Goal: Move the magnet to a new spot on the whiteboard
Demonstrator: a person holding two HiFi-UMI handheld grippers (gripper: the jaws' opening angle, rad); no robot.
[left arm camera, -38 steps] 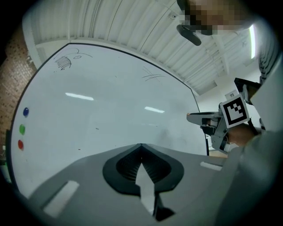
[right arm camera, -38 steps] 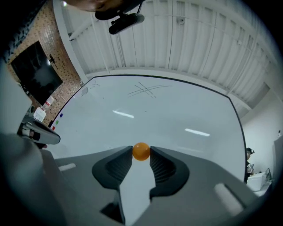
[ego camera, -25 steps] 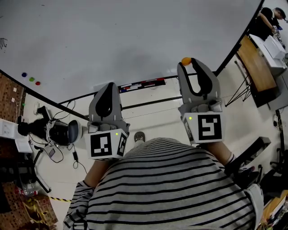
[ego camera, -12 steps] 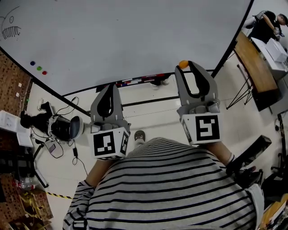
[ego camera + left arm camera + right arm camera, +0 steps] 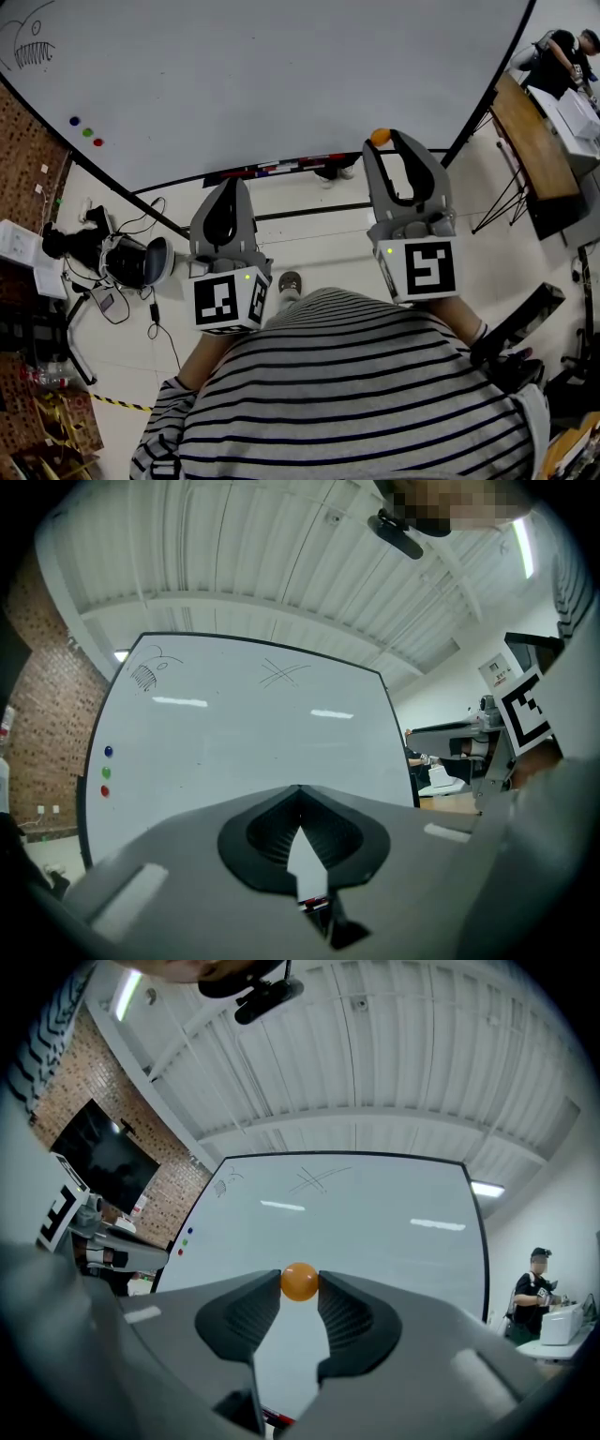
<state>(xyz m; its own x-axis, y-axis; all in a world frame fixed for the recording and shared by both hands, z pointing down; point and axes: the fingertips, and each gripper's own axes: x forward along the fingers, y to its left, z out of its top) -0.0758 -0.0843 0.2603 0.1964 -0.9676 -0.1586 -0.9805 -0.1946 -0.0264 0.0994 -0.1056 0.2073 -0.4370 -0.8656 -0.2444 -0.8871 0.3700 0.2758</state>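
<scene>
A round orange magnet (image 5: 300, 1282) is pinched between the tips of my right gripper (image 5: 300, 1285), held in the air in front of the whiteboard (image 5: 356, 1232). From the head view the orange magnet (image 5: 380, 137) sits at the tip of the right gripper (image 5: 382, 141), just below the board's lower edge. My left gripper (image 5: 227, 187) is shut with nothing in it, its tips meeting in the left gripper view (image 5: 300, 789). Blue, green and red magnets (image 5: 86, 132) stick to the whiteboard (image 5: 262, 75) at its left side.
A tray with markers (image 5: 272, 171) runs along the board's bottom edge. A headset and cables (image 5: 131, 267) lie on the floor at left. A wooden table (image 5: 530, 141) stands at right, with a person (image 5: 561, 52) beyond it. A brick wall (image 5: 28, 159) borders the board's left.
The view has shifted so that the board sits lower and more to the right in the frame. Both grippers keep their pose, the right one still holding the orange magnet.
</scene>
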